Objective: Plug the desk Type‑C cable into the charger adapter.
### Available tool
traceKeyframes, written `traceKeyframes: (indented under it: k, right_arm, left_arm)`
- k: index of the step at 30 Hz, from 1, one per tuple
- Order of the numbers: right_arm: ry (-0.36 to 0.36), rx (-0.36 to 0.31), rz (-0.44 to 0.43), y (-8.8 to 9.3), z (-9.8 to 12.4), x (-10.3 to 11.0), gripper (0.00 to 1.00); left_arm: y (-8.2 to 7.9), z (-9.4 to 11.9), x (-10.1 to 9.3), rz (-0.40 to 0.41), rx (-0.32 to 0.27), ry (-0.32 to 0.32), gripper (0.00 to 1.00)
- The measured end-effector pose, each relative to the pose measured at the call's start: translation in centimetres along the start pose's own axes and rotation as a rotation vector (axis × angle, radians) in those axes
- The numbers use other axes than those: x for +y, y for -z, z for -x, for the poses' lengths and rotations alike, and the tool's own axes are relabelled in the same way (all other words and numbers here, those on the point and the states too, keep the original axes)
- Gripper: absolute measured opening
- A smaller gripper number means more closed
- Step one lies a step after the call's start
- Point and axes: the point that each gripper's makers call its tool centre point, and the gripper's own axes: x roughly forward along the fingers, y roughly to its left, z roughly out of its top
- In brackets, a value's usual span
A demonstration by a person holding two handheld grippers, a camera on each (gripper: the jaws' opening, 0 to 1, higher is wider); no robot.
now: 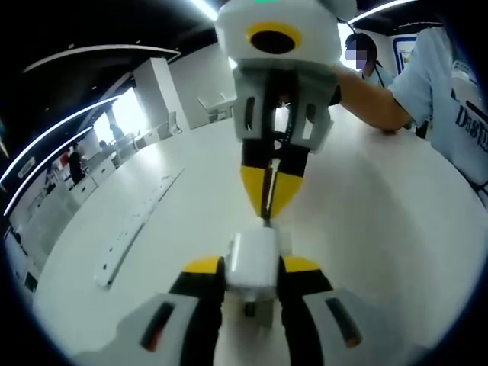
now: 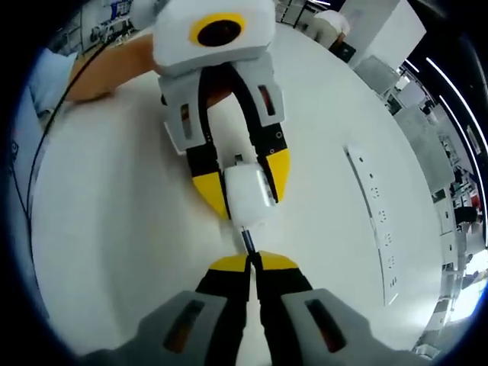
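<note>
A white charger adapter (image 1: pixel 255 258) is clamped between the jaws of my left gripper (image 1: pixel 252 268), just above the white table (image 1: pixel 396 229). Facing it, my right gripper (image 1: pixel 267 194) is shut on the black Type-C cable, whose plug (image 1: pixel 266 220) touches the adapter's end face. In the right gripper view, my right gripper (image 2: pixel 252 263) pinches the dark plug (image 2: pixel 247 239), which meets the bottom of the adapter (image 2: pixel 245 197) held by the left gripper (image 2: pixel 244 191). How deep the plug sits is hidden.
A long white power strip (image 1: pixel 133 229) (image 2: pixel 377 229) lies flat on the table to one side. A person's forearm (image 1: pixel 374 103) (image 2: pixel 114 65) rests on the table behind the grippers. A thin black cable (image 2: pixel 38 152) runs along the table edge.
</note>
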Motion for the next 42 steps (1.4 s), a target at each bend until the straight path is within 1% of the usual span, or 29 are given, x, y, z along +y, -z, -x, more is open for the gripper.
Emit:
traceKeyframes:
  k: [11,18,28,31,33,35,38,42]
  right_arm:
    - [-0.011,-0.014,0.02,-0.13,0.01,0.04,0.04]
    - [0.0,-0.008,0.04,-0.24,0.02,0.06,0.03]
    - [-0.008,-0.015,0.027,-0.34,0.02,0.12,0.04]
    - [-0.026,-0.038,0.009,-0.37,0.12,0.1,0.05]
    - [-0.029,-0.041,0.004,-0.39,0.13,0.14,0.05]
    - [-0.027,-0.039,0.012,-0.38,0.12,0.15,0.06]
    - [-0.025,-0.053,0.028,-0.48,0.07,0.22,0.07]
    - [-0.026,-0.095,0.056,-0.74,-0.05,0.25,0.08]
  left_arm:
    - [-0.21,-0.1,-0.12,-0.011,-0.005,0.001,0.28]
    - [-0.29,-0.13,-0.22,-0.017,-0.007,0.0,0.28]
    - [-0.33,-0.25,-0.21,-0.014,-0.015,-0.003,0.29]
    - [-0.28,-0.22,-0.21,-0.009,-0.021,-0.001,0.29]
    - [-0.3,-0.26,-0.25,-0.001,-0.026,0.002,0.29]
    - [-0.33,-0.31,-0.25,-0.002,-0.029,0.001,0.29]
    - [-0.3,-0.31,-0.23,-0.004,-0.035,0.002,0.29]
    - [-0.29,-0.27,-0.27,-0.006,-0.039,0.002,0.29]
